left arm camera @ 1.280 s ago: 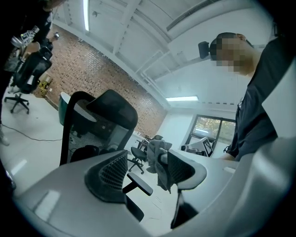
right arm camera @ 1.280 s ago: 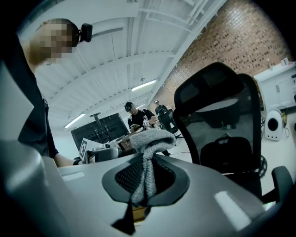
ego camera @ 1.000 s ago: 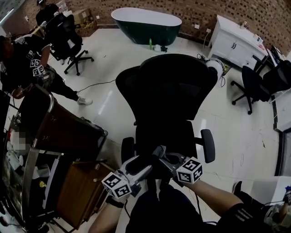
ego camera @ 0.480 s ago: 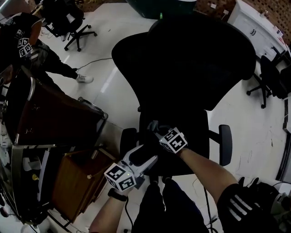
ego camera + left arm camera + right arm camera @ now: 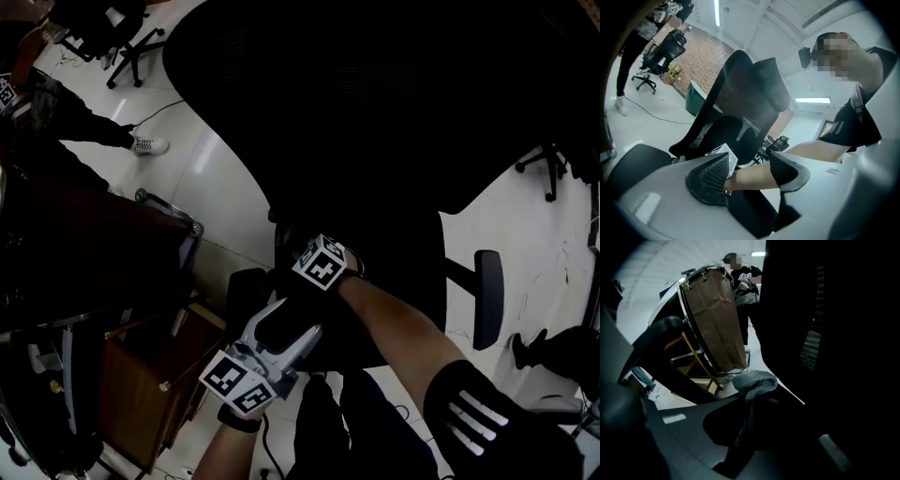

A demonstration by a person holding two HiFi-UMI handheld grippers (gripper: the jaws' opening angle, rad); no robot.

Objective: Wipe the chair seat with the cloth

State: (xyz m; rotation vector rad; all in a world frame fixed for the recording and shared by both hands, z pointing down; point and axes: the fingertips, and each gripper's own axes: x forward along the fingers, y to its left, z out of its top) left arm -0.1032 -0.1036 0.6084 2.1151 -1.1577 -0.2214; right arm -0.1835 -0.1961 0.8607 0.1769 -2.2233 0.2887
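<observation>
Cloth (image 5: pixel 754 383) is a grey fuzzy wad pinched in the right gripper (image 5: pixel 757 401), jaws closed down on it with a tuft poking out past the tips. From the head view that gripper sits over the near left part of the chair seat (image 5: pixel 403 262), marker cube up. It's all so dark there that it's hard to say if the cloth actually touches the seat. The left gripper (image 5: pixel 750 171) hangs nearer and a bit left, just beside the seat's near left edge, with its jaws wide apart and nothing gripped; the person's right forearm (image 5: pixel 754 177) shows through the gap behind them. The big black backrest (image 5: pixel 375 94) fills the far side, and one armrest (image 5: pixel 487 298) sticks out on the right. A brown bag cart (image 5: pixel 712 319) stands to the left on the white floor (image 5: pixel 216 178).
</observation>
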